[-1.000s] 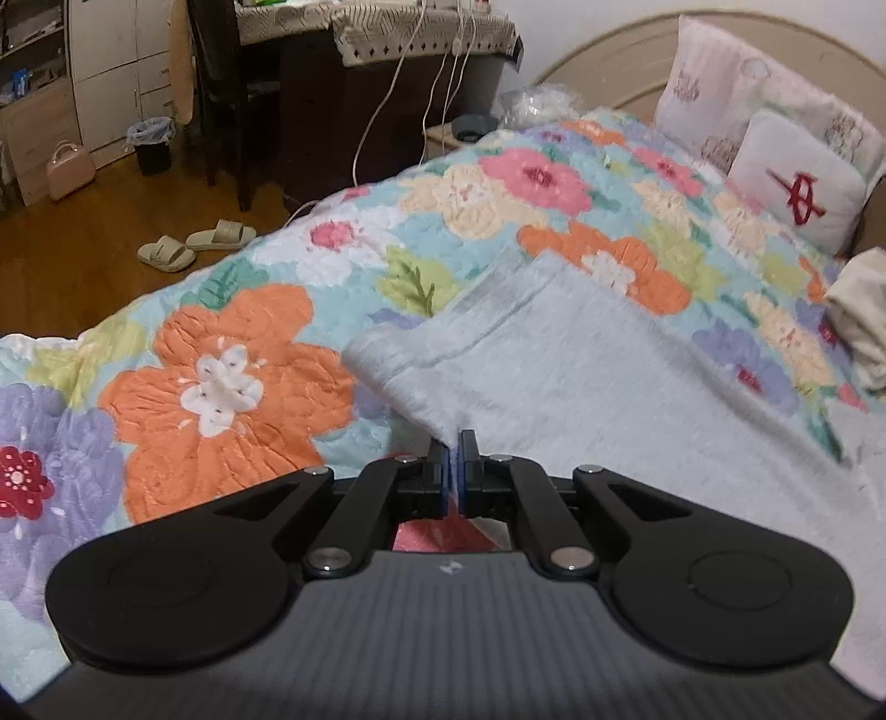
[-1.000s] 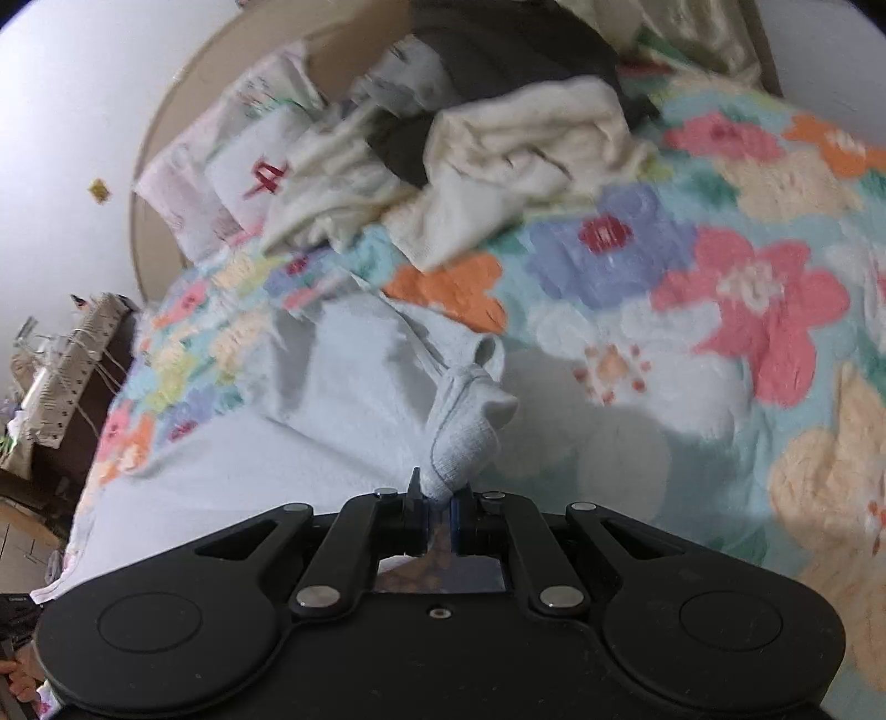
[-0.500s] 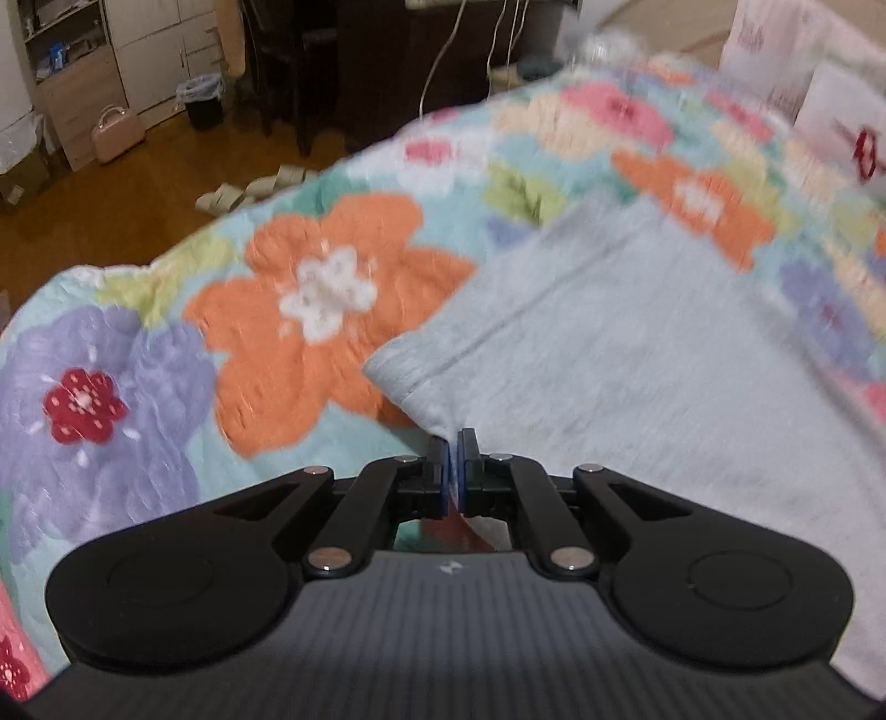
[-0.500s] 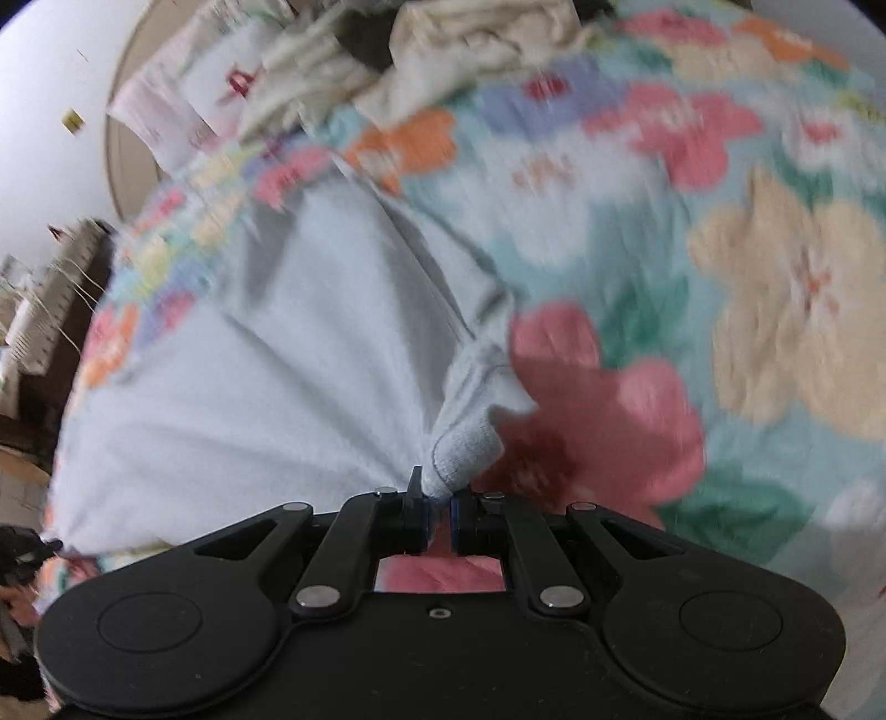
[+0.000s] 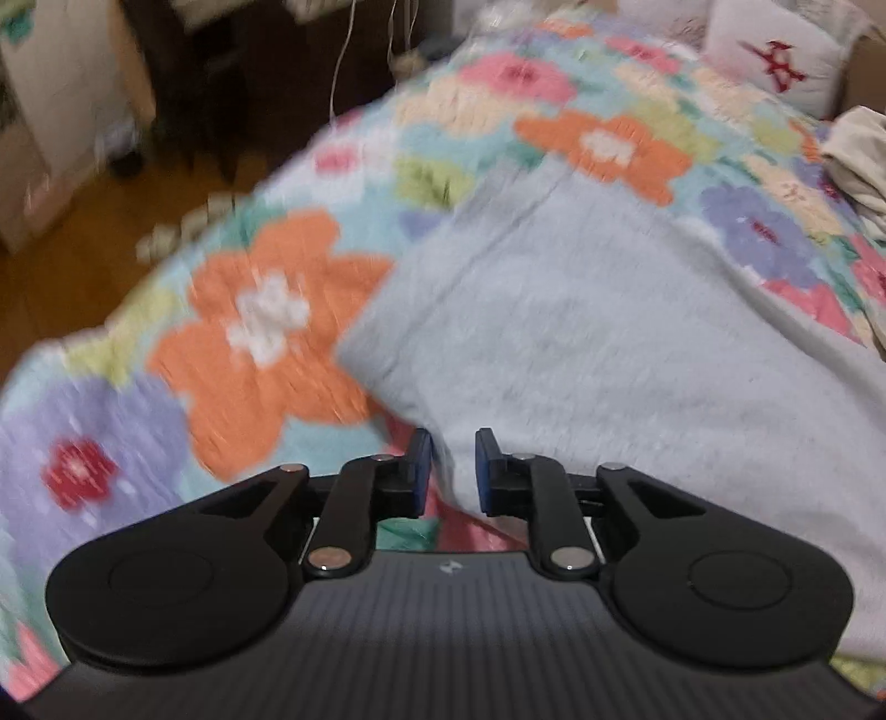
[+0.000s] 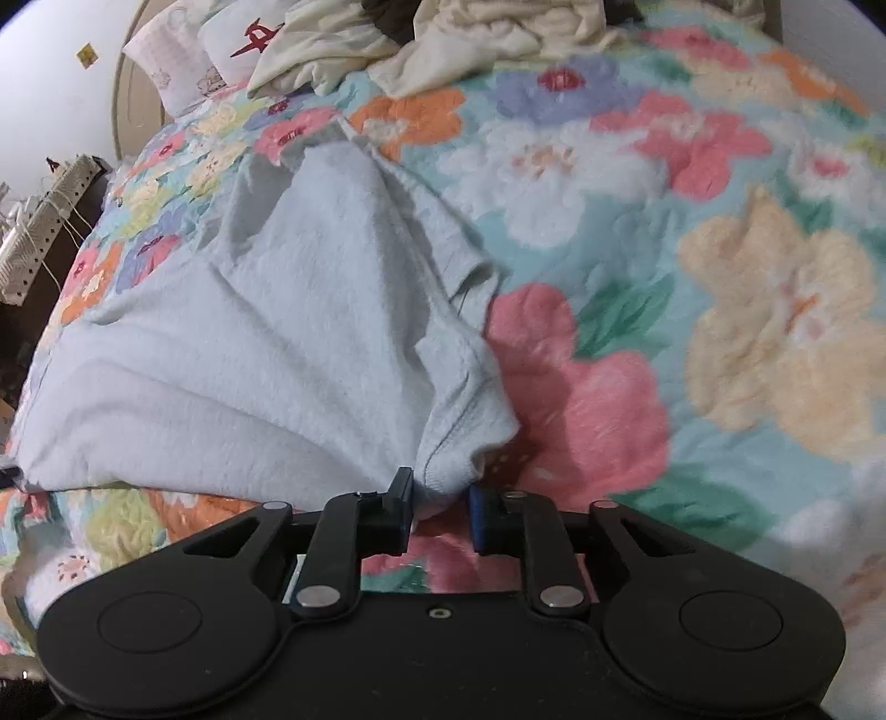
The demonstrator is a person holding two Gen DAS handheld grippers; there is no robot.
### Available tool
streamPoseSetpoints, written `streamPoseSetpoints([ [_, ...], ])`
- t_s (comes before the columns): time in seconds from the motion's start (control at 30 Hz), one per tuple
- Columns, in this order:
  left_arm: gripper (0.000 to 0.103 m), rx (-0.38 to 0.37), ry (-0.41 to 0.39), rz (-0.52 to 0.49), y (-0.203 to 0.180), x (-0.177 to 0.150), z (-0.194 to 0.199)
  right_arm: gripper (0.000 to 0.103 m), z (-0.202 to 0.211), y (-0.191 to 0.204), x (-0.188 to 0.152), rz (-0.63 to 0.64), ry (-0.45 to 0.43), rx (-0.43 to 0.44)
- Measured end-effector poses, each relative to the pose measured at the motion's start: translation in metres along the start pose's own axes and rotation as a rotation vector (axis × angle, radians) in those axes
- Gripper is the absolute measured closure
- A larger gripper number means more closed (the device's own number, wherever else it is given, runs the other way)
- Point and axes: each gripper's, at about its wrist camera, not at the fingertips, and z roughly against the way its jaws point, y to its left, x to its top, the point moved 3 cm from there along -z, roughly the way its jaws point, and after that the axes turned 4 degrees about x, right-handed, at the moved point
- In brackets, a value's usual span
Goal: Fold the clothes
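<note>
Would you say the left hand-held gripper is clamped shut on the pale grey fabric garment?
No, the left hand-held gripper stands open, the pale grey fabric garment lying loose between its jaws.

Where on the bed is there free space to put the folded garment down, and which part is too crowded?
The floral quilt lies bare right of the grey garment, beyond the right gripper. A smaller bare patch lies left of the garment by the left gripper. The head end is crowded: cream clothes pile and pillows.

My left view smears the floor [image 5: 66, 266] and slippers [image 5: 183, 232] into streaks. The shirt [image 5: 637, 332] runs off the right edge there, and its near hem hides behind my gripper housing (both cameras).
</note>
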Motion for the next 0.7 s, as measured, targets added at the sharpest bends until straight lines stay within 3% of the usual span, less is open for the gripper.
streamPoseSetpoints([
  [0.07,0.085,-0.040,-0.034,-0.031,-0.002,0.001,0.014,0.062,0.016,0.004,0.007,0.078,-0.042,-0.057],
  [0.2,0.083,-0.195,-0.067,-0.010,-0.015,0.007,0.037,0.055,0.031,0.011,0.035,0.203,-0.150,-0.145],
  [0.3,0.082,-0.280,-0.101,-0.090,-0.051,0.015,0.050,0.055,0.022,0.024,0.071,0.238,-0.160,-0.060],
  [0.47,0.068,-0.432,-0.106,-0.280,-0.147,0.029,0.055,0.054,-0.017,0.073,0.148,0.370,-0.102,0.099],
  [0.6,0.062,-0.541,-0.058,-0.489,-0.241,0.033,0.042,0.051,-0.068,0.102,0.196,0.455,-0.018,0.126],
  [0.7,0.062,-0.533,-0.052,-0.628,-0.298,0.032,0.031,0.051,-0.102,0.104,0.216,0.458,0.005,0.117],
])
